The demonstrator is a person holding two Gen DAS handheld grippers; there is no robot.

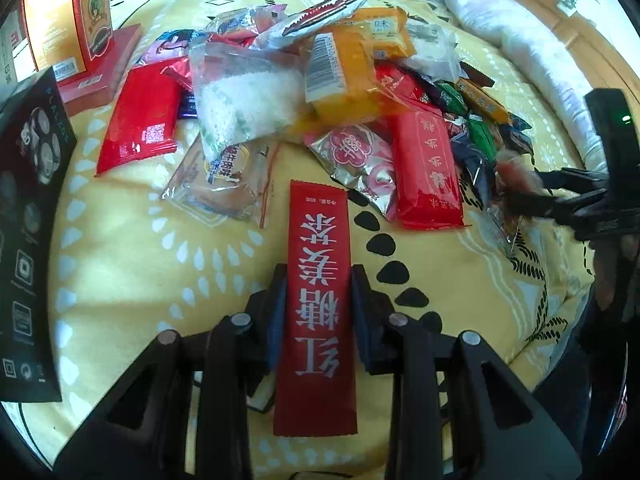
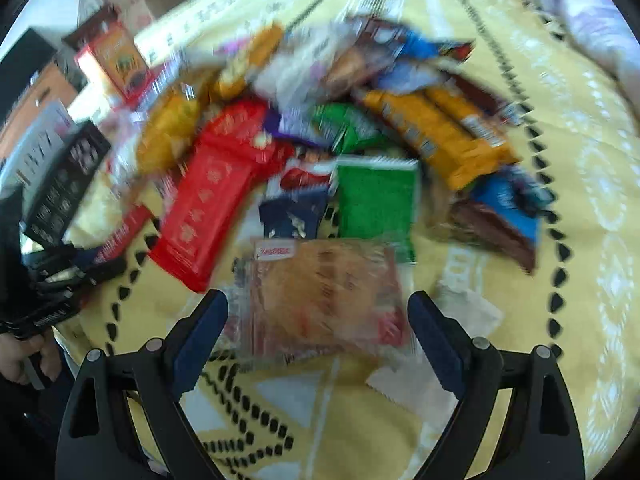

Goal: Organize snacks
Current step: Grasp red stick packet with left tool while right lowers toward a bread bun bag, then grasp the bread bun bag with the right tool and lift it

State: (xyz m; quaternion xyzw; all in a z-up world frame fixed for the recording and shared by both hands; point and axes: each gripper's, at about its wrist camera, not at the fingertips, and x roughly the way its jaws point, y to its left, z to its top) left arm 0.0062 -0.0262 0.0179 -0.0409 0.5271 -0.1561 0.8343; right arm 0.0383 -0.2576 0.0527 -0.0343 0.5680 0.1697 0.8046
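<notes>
While the yellow patterned bedspread [image 1: 132,264] filled both views, a heap of snack packets [image 1: 320,92] sat sprawled across its middle, with an orange carton [image 1: 66,20] standing upright at the far left and a black box [image 1: 28,216] nearer on that side. Over in the right wrist view, blurred as it was, a clear-wrapped pastry [image 2: 320,300] lay flat on the cloth at the near edge of the heap, right between the fingers of the right gripper [image 2: 318,320]; those jaws stood wide apart, pads clear of the wrapper on both sides, nothing held. A green packet [image 2: 376,200] lay just beyond the pastry, a big red packet [image 2: 212,200] to its left. Down to the smallest: the left gripper [image 1: 319,316] was clamped on a long red sachet [image 1: 318,304], pads pressing both long edges, the sachet pointing away toward the heap, its far end just short of the pile.
</notes>
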